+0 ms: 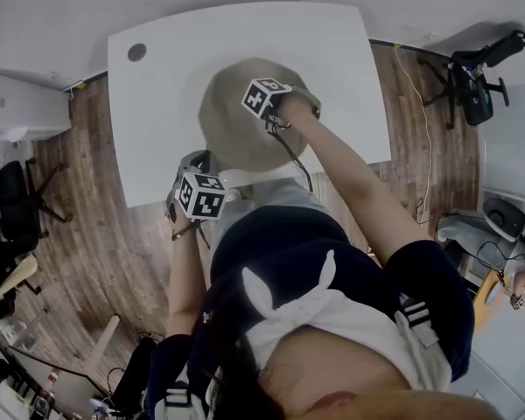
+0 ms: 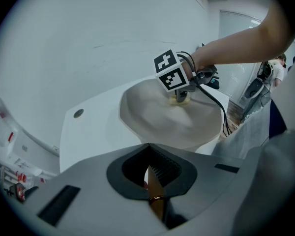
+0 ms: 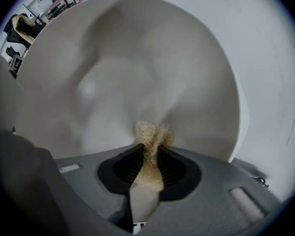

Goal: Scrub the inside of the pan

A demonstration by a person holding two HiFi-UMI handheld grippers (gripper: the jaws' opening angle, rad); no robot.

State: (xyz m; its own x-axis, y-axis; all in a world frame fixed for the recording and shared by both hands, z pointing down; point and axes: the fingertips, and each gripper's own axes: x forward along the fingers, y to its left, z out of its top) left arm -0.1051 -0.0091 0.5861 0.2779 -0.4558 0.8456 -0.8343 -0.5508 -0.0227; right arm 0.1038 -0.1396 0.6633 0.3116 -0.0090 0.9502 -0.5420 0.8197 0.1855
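The white table carried the whole job, and the pan sat on it near the middle – a wide, pale, shallow bowl of a thing, its inside turned up to the person bending over it. From the near edge the left gripper was clamped narrow on the pan's handle, a slim brown strip with a ring on it that ran back between the dark pads. The right gripper pointed steeply down into the pan, its jaws drawn part-way in and pinching a coarse, straw-coloured scrubber. The scrubber's frayed tuft stuck out past the jaw tips and met the pan's inner wall on the side nearest that gripper.

The scrubbing looked to be under way, though how much of the surface had been covered could not be read from the pan, which showed no clear dirt or suds.

To do it well, I would judge that the left grip had to stay firm so the pan could not spin or slide on the smooth top. The right one should press only through the tuft – hard jaw tips on the coating would scrape it. Overlapping circles from wall to centre would leave no patch missed, and the scrubber needed enough bite that it did not slip out.
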